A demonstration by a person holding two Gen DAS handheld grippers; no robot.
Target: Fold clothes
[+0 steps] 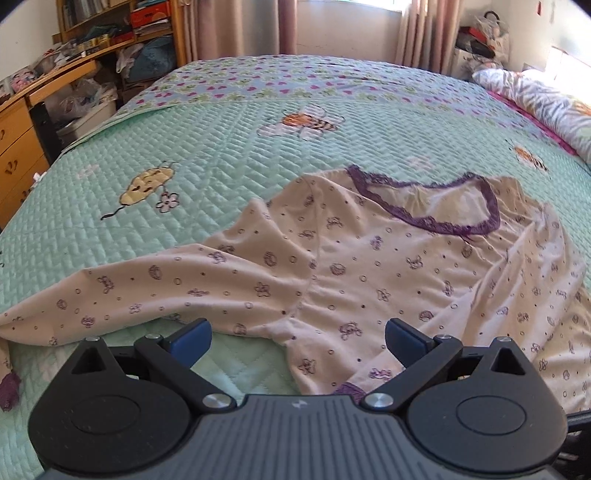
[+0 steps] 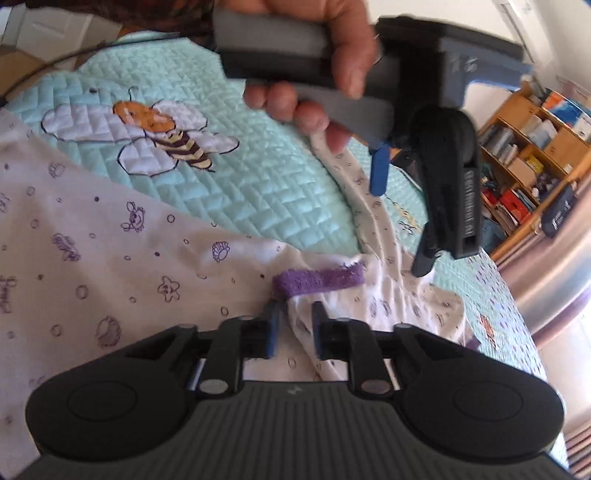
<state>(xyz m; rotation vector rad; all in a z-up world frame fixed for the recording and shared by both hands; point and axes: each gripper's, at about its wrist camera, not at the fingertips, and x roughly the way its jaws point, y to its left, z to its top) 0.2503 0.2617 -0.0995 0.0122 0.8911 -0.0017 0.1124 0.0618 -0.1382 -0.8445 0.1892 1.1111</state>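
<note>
Right gripper (image 2: 293,334) narrowly parted around pyjama top's (image 2: 110,258) purple cuff (image 2: 319,281), left gripper (image 2: 402,218) hand-held above

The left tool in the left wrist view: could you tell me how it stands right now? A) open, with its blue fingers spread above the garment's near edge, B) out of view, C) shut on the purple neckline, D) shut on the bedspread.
A: the left tool has its blue fingers spread wide apart with nothing between them, just over the near edge of the pale printed garment.

pajama top (image 1: 369,266) on bedspread (image 1: 221,147) | bookshelf (image 1: 110,33) behind-left | pillow (image 1: 546,99) right
</note>
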